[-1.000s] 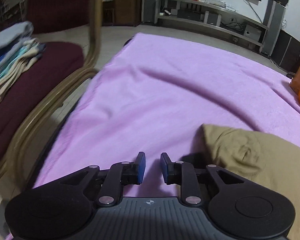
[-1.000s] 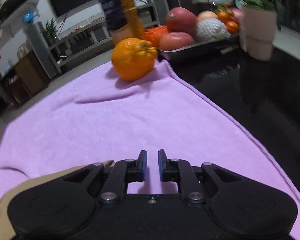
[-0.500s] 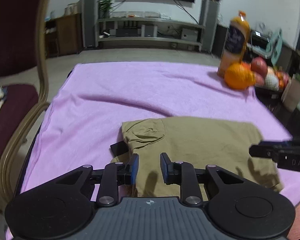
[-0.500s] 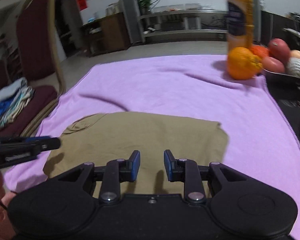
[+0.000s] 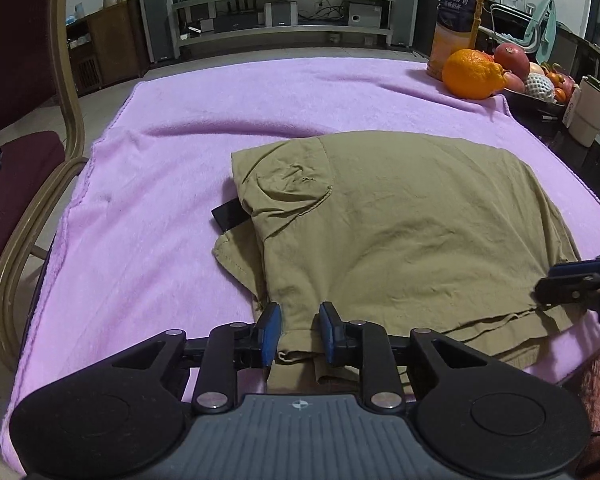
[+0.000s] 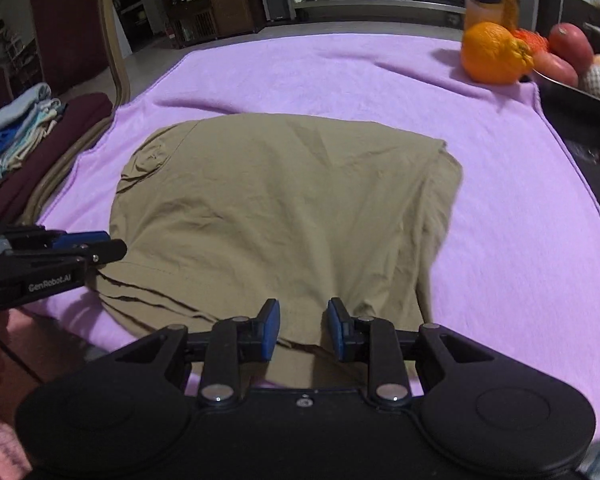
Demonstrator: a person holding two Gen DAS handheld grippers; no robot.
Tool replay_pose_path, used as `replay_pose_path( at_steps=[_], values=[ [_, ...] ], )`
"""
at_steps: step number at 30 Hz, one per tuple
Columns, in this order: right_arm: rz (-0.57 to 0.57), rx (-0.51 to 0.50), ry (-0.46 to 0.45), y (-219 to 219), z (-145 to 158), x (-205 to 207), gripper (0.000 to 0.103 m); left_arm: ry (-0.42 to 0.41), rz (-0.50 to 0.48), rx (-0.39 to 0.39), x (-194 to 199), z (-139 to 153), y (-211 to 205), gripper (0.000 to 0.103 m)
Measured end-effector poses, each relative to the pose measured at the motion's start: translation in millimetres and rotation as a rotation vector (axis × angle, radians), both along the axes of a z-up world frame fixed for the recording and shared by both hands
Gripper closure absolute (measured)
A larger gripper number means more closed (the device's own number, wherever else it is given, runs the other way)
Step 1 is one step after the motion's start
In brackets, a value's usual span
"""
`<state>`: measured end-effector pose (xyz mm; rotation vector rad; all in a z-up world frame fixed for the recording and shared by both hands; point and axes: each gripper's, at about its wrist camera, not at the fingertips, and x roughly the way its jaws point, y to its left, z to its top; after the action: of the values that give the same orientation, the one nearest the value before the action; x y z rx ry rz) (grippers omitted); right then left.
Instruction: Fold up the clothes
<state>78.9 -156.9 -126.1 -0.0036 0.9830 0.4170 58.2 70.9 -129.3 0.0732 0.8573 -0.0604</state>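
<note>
A: Left tool [image 5: 299, 330] is seen parted, astride the khaki garment's [image 5: 400, 232] near hem; right tool [image 6: 303, 330] likewise parted, nothing gripped.

B: Progress?

A: Garment is laid on the purple blanket [image 5: 172, 184] over the bench, doubled at least once, edges uneven; further folds may be left. Other folded clothes [image 6: 16, 128] are stacked on a chair.

B: Change?

A: Both tools were brought nearer the hem since half a second ago.

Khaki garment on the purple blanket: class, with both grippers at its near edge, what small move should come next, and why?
Probably close both grippers on the near hem. The left gripper and right gripper are open, each straddling the near edge of the khaki garment, which lies partly folded on the purple blanket. Gripping the hem would let it be folded away.
</note>
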Motion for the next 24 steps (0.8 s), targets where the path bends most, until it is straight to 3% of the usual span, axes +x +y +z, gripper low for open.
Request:
replay_pose_path(
  at_steps=[4, 6, 9, 12, 15, 19, 21, 24],
  values=[
    [-0.052, 0.079, 0.002, -23.6, 14.6, -9.6, 0.068, -0.013, -0.013, 0.034, -6.0, 3.2, -5.7, 0.080],
    [-0.128, 0.138, -0.005, -42.5, 19.4, -10.0, 0.047, -0.012, -0.015, 0.041, -4.2, 2.4, -6.8, 0.080],
    [-0.240, 0.229, 0.008, -71.0, 20.8, -6.5, 0.045, -0.010, -0.019, 0.050, -1.4, 1.2, -8.5, 0.081],
    [-0.358, 0.359, 0.085, -97.5, 6.0, 2.2, 0.045, -0.008, -0.023, 0.060, 1.3, 0.0, -10.1, 0.080],
    [-0.388, 0.413, 0.125, -102.9, -10.1, 15.6, 0.047, -0.006, -0.028, 0.070, 4.1, -1.2, -11.7, 0.079],
    [-0.308, 0.332, 0.121, -78.0, -20.7, 28.9, 0.053, -0.002, -0.032, 0.082, 7.4, -2.7, -13.7, 0.078],
    [-0.236, 0.218, 0.101, -57.9, -22.0, 28.6, 0.075, 0.018, -0.023, 0.077, 7.2, -2.4, -12.5, 0.077],
    [-0.129, 0.109, 0.092, -36.9, -14.3, 25.6, 0.085, 0.051, -0.002, 0.068, 4.6, -1.2, -11.0, 0.078]
  ],
)
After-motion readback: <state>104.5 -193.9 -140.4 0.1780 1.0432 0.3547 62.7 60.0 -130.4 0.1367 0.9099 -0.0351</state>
